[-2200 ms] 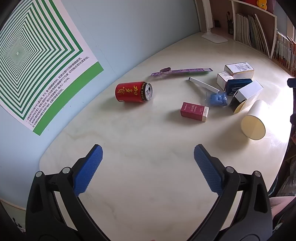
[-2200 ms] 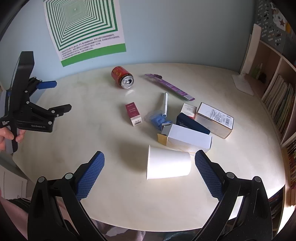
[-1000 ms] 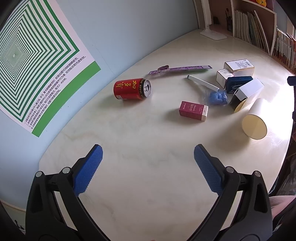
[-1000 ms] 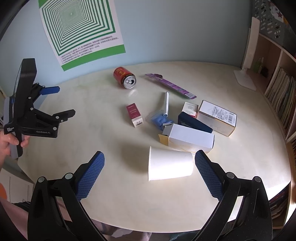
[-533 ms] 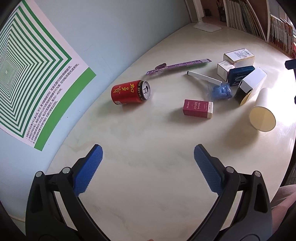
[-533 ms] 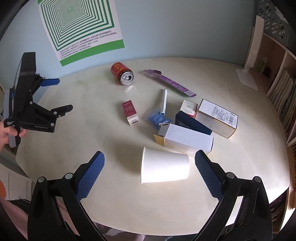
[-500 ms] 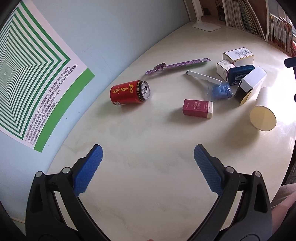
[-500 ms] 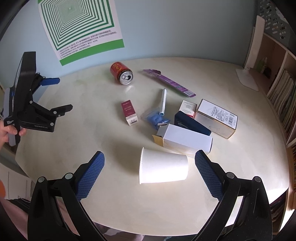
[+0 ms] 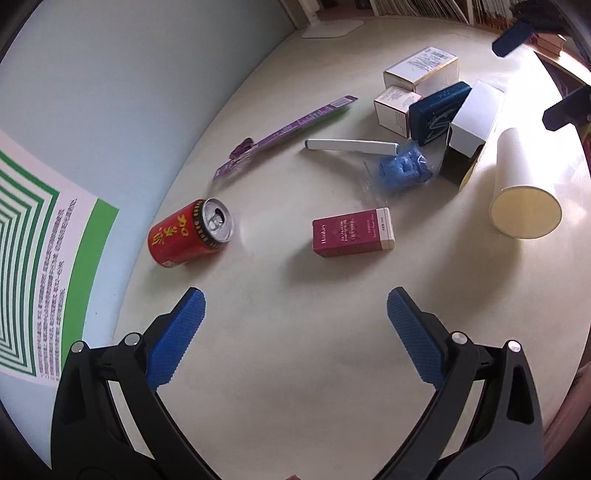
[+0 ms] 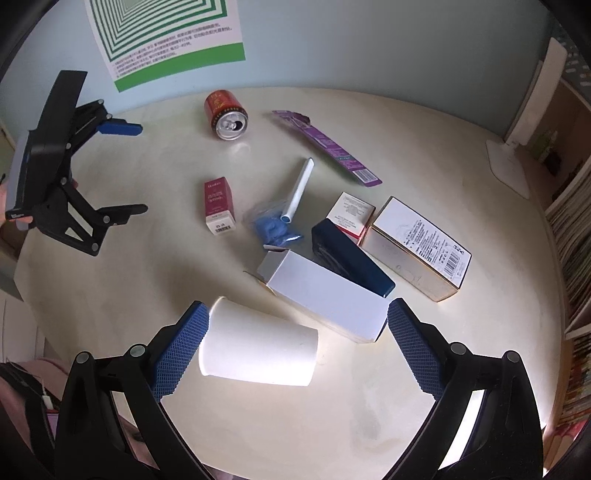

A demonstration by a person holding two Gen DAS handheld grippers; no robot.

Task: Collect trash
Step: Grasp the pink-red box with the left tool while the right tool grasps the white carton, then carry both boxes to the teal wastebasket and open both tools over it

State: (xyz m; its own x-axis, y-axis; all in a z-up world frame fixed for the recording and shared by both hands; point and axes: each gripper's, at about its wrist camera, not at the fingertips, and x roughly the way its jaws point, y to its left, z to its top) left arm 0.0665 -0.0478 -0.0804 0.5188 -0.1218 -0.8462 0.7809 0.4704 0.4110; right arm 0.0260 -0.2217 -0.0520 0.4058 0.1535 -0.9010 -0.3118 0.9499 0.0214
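Trash lies on a cream table (image 9: 288, 369). A red can (image 9: 188, 233) lies on its side, also in the right wrist view (image 10: 225, 115). A maroon box (image 9: 352, 232) (image 10: 218, 205), a white paper cup (image 10: 258, 347) (image 9: 522, 192) on its side, a blue crumpled bag (image 10: 273, 226), a white tube (image 10: 300, 189) and a purple wrapper (image 10: 328, 147) lie around. My left gripper (image 9: 293, 317) is open and empty, just short of the can and maroon box. My right gripper (image 10: 295, 325) is open, hovering over the cup.
A white open carton (image 10: 325, 291), a dark blue box (image 10: 351, 264), a small white box (image 10: 351, 212) and a barcode box (image 10: 417, 247) cluster at the right. A green-striped poster (image 10: 166, 33) hangs on the blue wall. A lamp base (image 10: 508, 162) and bookshelves stand far right.
Both grippers have moved in closer to the table. The left now nears the can and maroon box. The right has come down over the paper cup. Both stay open.
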